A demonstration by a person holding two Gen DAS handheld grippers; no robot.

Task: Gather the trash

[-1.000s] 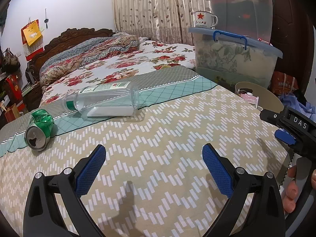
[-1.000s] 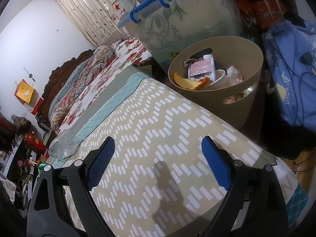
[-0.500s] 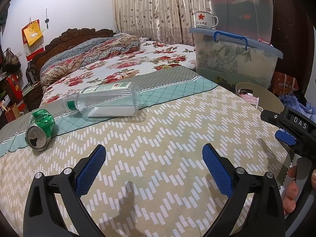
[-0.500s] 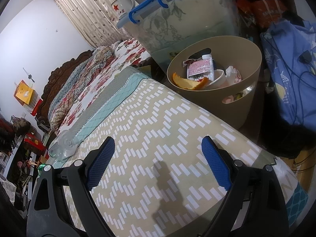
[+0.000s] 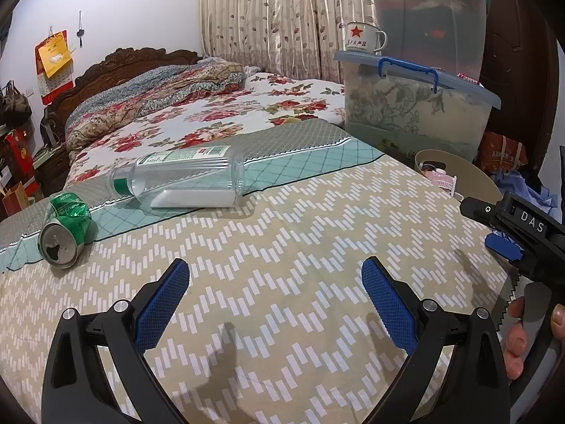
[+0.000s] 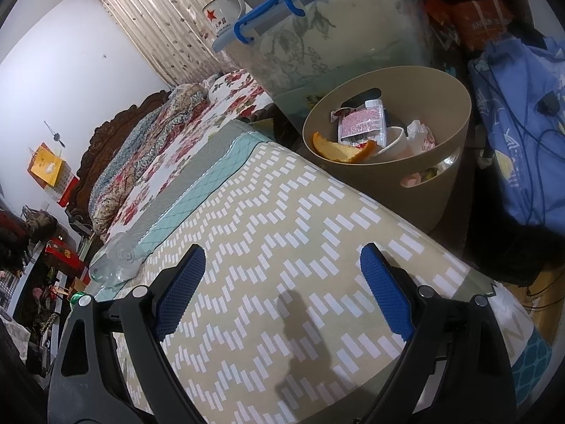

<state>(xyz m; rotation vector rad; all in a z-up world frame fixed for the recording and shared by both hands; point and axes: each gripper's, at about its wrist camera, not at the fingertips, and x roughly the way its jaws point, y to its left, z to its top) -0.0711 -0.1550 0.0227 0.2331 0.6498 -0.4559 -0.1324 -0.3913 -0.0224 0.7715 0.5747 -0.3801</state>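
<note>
Left claw (image 5: 275, 293): open, empty; its view alone shows crushed can (image 5: 63, 233)
Right claw (image 6: 282, 279): open, empty; its view alone shows bin (image 6: 441, 190) contents

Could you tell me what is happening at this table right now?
A person holds two blue-padded grippers, both open and empty, above the zigzag-patterned tablecloth. The left gripper faces a clear plastic bottle and a crushed green can, both lying uncollected. The right gripper faces the tan trash bin, which already holds scraps.
</note>
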